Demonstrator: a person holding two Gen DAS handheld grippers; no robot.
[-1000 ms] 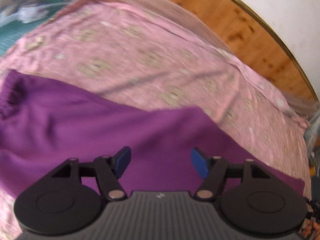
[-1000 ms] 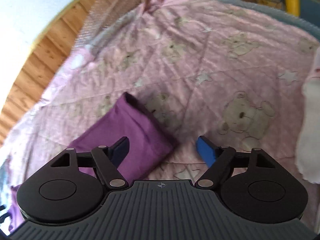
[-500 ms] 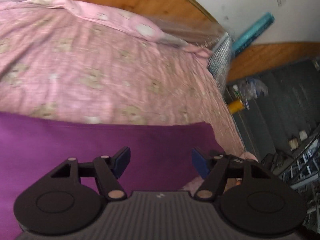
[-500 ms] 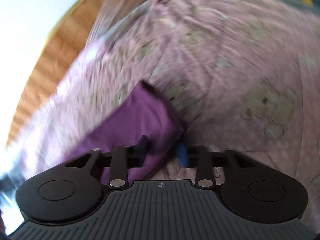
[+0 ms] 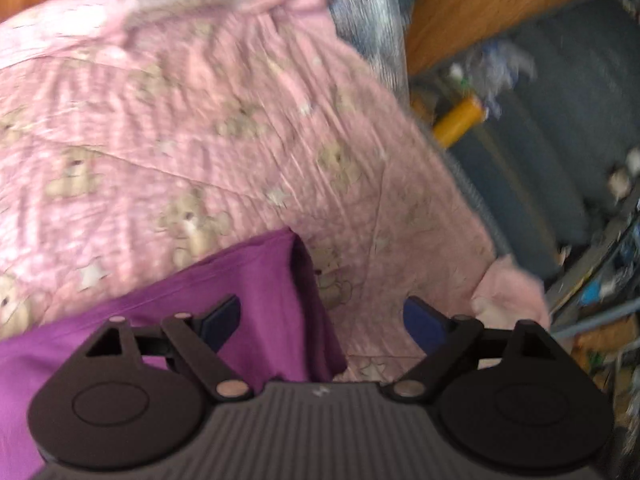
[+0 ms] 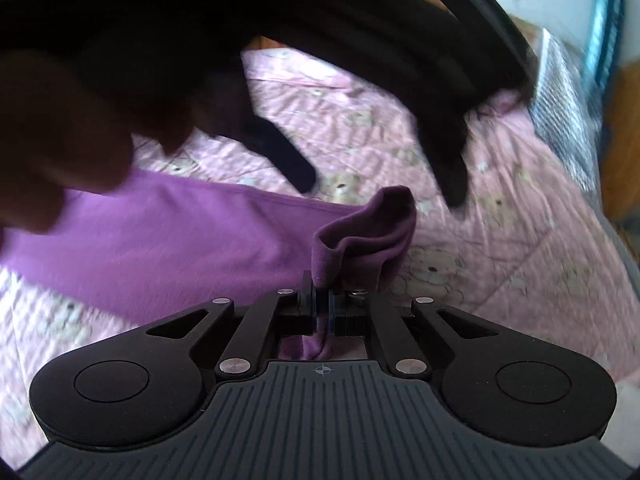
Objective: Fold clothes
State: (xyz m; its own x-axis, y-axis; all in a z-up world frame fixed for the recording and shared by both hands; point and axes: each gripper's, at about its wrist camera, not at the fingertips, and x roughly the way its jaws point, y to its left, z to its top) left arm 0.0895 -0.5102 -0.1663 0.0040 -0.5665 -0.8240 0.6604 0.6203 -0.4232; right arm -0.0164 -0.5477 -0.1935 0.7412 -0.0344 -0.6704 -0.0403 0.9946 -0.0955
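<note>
Pink bear-print quilt (image 5: 240, 128) fills most of both views, w/ grey floor (image 5: 560, 140) and a yellow cylinder (image 5: 460, 118) at the upper right of the left wrist view, all blurred.

Your left gripper (image 5: 320, 320) sits at the bottom centre of its frame; its jaws have just been opening and stand wide apart. The edge of the purple garment (image 5: 256, 280) lies under and between them, but neither pad presses on it. The garment runs from centre frame off to the lower left.

Your right gripper (image 6: 322, 306) is pinched together on a bunched corner of the purple garment, cloth poking up just above the pads and down behind them. The rest spreads flat toward the left of that frame. The left gripper looms dark across the top, w/ your hand (image 6: 60, 128) at upper left.
</note>
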